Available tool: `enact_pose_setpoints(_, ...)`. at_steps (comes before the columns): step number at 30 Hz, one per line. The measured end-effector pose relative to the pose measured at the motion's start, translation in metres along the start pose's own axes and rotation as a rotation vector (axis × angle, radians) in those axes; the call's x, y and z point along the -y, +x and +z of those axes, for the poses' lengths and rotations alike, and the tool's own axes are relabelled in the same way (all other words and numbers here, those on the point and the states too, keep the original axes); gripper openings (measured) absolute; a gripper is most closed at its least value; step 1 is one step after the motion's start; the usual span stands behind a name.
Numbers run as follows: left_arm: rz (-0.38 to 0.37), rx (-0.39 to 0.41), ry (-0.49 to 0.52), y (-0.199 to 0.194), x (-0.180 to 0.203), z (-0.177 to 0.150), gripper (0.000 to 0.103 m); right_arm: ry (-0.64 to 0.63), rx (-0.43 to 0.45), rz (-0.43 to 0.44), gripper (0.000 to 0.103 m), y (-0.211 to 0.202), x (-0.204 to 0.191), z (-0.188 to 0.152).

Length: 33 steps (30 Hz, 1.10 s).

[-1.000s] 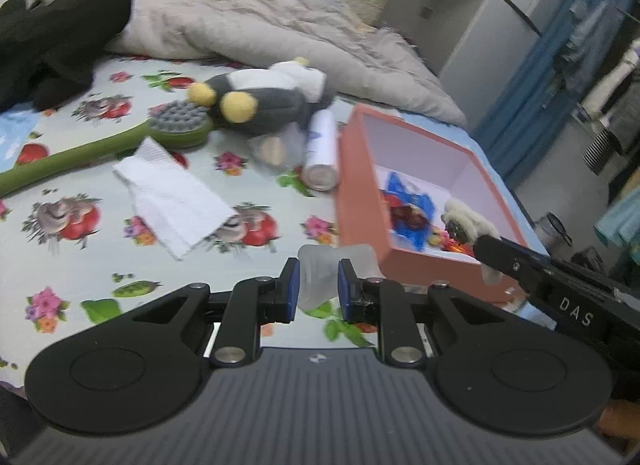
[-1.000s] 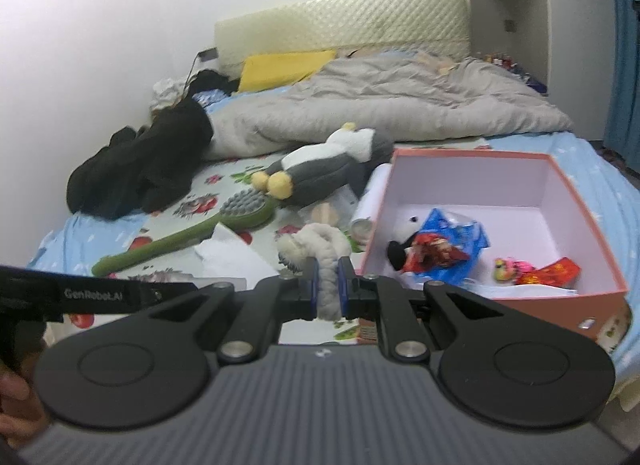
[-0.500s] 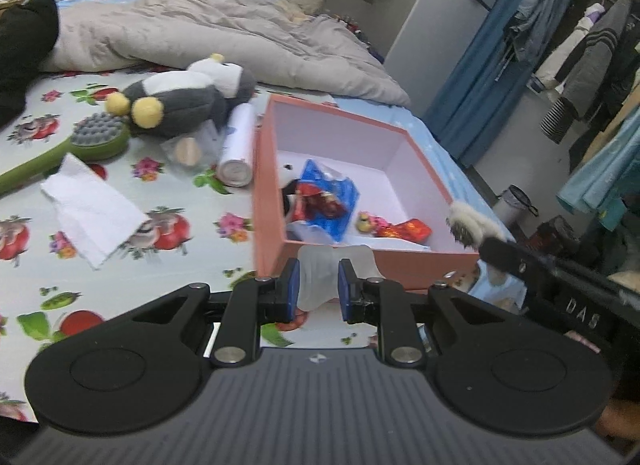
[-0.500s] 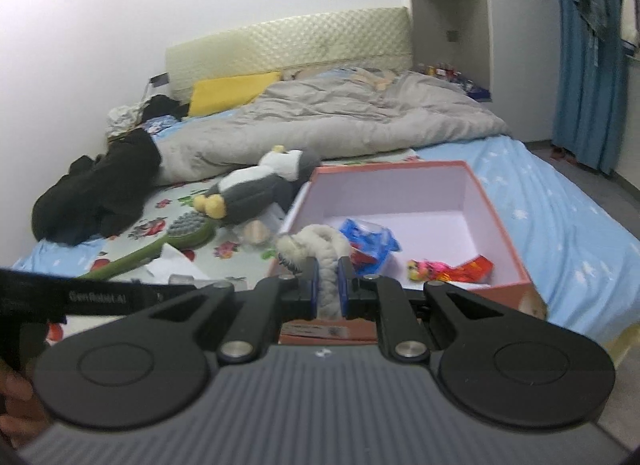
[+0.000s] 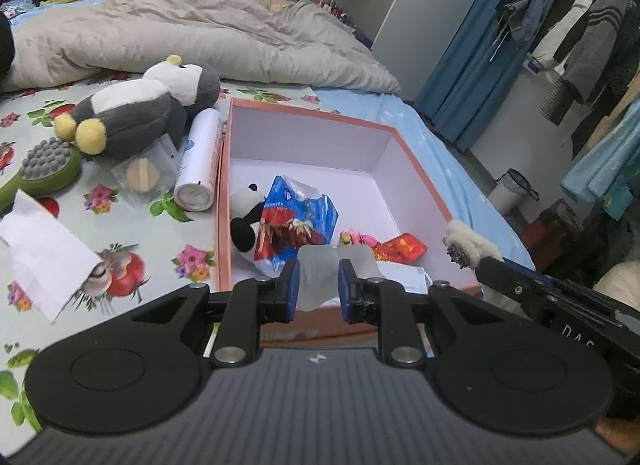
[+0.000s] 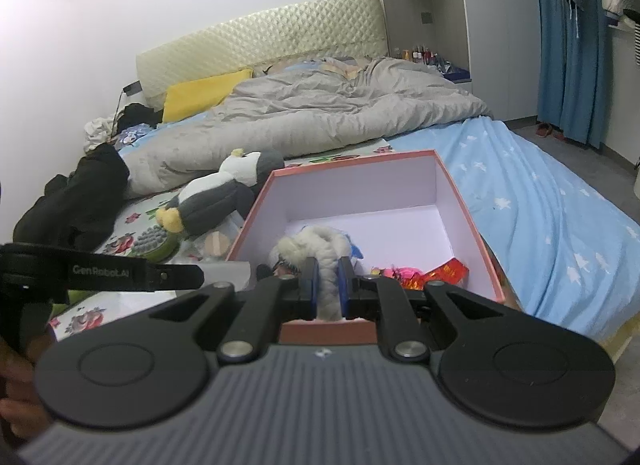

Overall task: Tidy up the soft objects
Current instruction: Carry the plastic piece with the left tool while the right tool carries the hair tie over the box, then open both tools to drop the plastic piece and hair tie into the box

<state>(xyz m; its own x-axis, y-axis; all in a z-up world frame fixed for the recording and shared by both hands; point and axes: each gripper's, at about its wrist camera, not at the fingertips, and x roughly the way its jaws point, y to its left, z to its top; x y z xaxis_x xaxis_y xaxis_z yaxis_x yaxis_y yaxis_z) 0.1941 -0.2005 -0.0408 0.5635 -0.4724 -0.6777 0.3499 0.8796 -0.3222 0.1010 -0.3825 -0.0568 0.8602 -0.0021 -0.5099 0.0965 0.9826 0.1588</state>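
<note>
My left gripper is shut on a soft translucent white object and holds it above the near wall of the pink box. My right gripper is shut on a fluffy white plush and holds it over the box's near edge; the plush also shows in the left wrist view. Inside the box lie a small panda plush, a blue snack bag and a red packet. A grey penguin plush lies on the bed left of the box.
Left of the box lie a white cylinder, a round puff in a clear bag, a green brush and a white cloth. A grey duvet and black clothes lie behind. A bin stands on the floor.
Both grippers have moved right and forward from over the floral sheet to over the box, each still holding its object. The box now fills the centre of both views.
</note>
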Motion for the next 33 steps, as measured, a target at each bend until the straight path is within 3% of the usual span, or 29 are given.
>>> enact_pose_setpoints(14, 0.033, -0.133, 0.023, 0.108, 0.001, 0.034, 0.024, 0.057, -0.125, -0.019, 0.014, 0.095, 0.047, 0.016)
enact_pose_setpoints(23, 0.048, -0.187, 0.016, 0.145, -0.009, 0.036, 0.024, 0.083, -0.206, -0.022, 0.016, 0.136, 0.062, 0.009)
enact_pose_setpoints(26, 0.052, -0.186, 0.018, 0.146, -0.009, 0.037, 0.029, 0.079, -0.218, -0.025, 0.025, 0.142, 0.062, 0.010)
enact_pose_setpoints(27, 0.059, -0.188, 0.022, 0.146, -0.009, 0.037, 0.035, 0.075, -0.224, -0.024, 0.028, 0.143, 0.062, 0.010)
enact_pose_setpoints(29, 0.052, -0.191, 0.018, 0.145, -0.010, 0.037, 0.041, 0.085, -0.230, -0.024, 0.042, 0.143, 0.064, 0.011)
enact_pose_setpoints(33, 0.042, -0.172, 0.017, 0.132, -0.010, 0.038, 0.043, 0.089, -0.223, -0.007, 0.043, 0.135, 0.060, 0.012)
